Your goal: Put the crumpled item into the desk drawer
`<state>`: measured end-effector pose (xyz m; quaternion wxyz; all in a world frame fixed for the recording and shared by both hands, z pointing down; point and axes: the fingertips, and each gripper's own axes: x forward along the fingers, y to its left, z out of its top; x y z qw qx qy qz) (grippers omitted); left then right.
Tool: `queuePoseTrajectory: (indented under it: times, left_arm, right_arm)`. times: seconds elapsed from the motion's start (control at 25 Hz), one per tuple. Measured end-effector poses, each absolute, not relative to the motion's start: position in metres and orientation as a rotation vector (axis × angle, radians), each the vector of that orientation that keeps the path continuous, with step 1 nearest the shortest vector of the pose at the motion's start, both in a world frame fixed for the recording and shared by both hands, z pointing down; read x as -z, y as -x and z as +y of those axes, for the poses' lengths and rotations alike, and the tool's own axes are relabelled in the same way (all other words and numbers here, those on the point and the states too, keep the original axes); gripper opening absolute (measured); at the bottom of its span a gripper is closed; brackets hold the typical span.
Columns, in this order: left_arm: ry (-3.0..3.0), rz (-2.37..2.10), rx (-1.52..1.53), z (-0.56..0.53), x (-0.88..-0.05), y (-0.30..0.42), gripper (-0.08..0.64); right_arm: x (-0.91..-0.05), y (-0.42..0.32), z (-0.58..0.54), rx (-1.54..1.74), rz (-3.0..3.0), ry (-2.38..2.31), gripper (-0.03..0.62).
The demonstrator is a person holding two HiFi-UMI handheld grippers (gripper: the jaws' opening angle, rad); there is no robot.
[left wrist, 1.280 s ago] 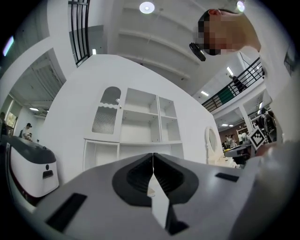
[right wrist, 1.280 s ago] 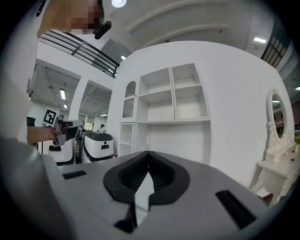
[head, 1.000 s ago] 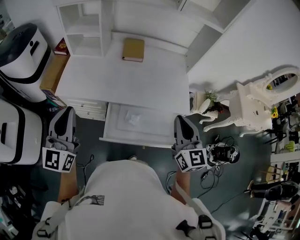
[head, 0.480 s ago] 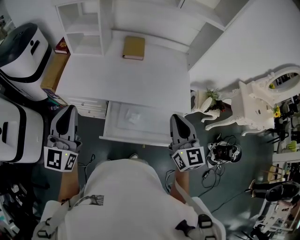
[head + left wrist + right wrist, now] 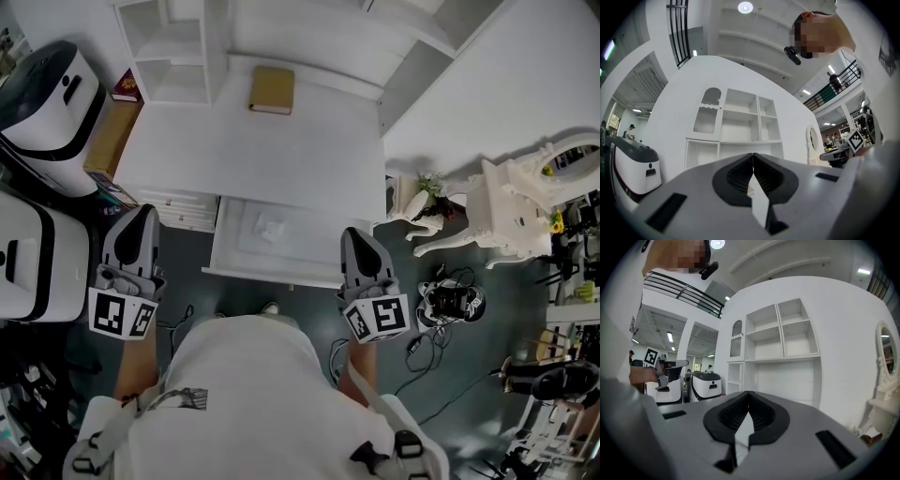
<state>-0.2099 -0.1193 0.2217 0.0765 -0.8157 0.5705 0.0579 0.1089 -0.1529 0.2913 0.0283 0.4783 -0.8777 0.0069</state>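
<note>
**Crumpled item in drawer, both claws empty & pulled back**

Head view: the crumpled item (image 5: 272, 230) lies inside the open drawer (image 5: 281, 275), roughly mid-tray, touching neither claw. The drawer sticks out from the white desk (image 5: 253, 155) at 6 o'clock of the top. L gripper (image 5: 141, 217) hangs at 9 o'clock of the drawer, off its edge and over the floor. R gripper (image 5: 356, 241) sits at the drawer's 4 o'clock corner, just beside the front lip; contact can't be told. Both point to 12 o'clock. Judgement: the drop looks done, and the claws are parked at the person's sides to stay clear of the tray; closing the drawer prob. comes next, if at all. A tan book (image 5: 272, 91) lies at 12 o'clock on the desktop, w/ open shelves (image 5: 173, 47) behind at 11. Dark floor; a white machine (image 5: 42, 103) at 9 o'clock, an ornate white vanity (image 5: 520, 206) at 3, cables (image 5: 441, 305) at 4.

L gripper view: the jaws are pressed tip to tip w/ nothing between, aimed at a white shelf wall (image 5: 740, 126).

R gripper view: same, jaws fully together & empty, facing white shelving (image 5: 780, 333); bright, open hall around.
</note>
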Motion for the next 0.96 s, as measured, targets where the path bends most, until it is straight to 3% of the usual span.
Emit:
queuePoseTrajectory:
  times: [0.96]
  left_arm:
    - [2.508, 1.637, -0.193, -0.118, -0.227, 0.225, 0.017]
  right_arm:
    - [-0.292, -0.089, -0.135, -0.001, -2.658, -1.525, 0.009]
